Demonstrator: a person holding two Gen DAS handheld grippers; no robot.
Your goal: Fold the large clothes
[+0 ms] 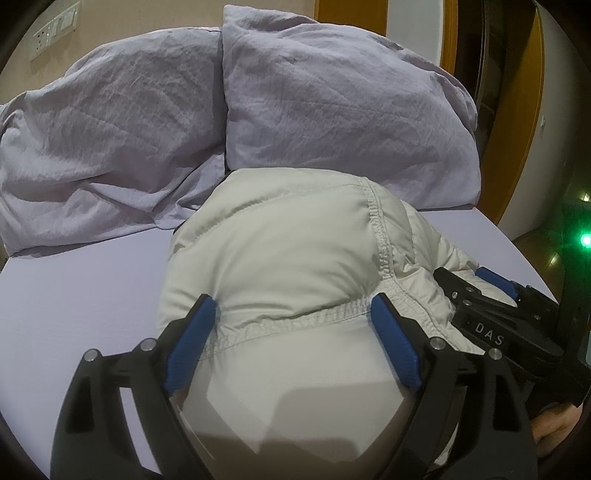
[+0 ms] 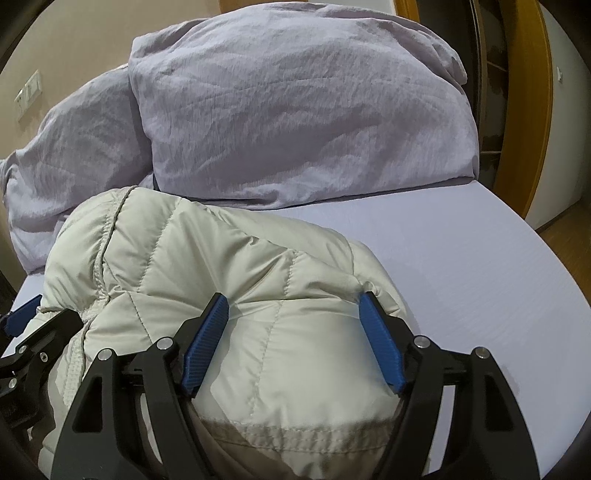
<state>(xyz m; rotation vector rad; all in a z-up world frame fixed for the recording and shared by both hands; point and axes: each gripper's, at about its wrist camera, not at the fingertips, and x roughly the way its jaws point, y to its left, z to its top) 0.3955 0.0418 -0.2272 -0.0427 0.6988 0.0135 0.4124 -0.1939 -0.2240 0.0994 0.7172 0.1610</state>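
Note:
A cream quilted puffer jacket [image 1: 288,243] lies bundled on the lavender bed sheet [image 1: 81,295]. My left gripper [image 1: 293,301] straddles its near left part. Both blue pads [image 1: 195,332] press into the padded fabric along a stitched hem, which bulges between them. My right gripper [image 2: 293,297] holds the bundle's right part [image 2: 229,251] the same way, and creases run out from its pads [image 2: 380,339]. Each gripper shows at the edge of the other's view: the right gripper [image 1: 461,273] at the right, the left gripper [image 2: 48,310] at the left.
Two lavender pillows [image 1: 332,110] [image 1: 103,140] lean at the head of the bed just behind the jacket. A beige wall with switches [image 1: 55,33] stands at the left, and a wooden door frame [image 2: 524,110] at the right. Bare sheet [image 2: 461,258] lies to the right of the bundle.

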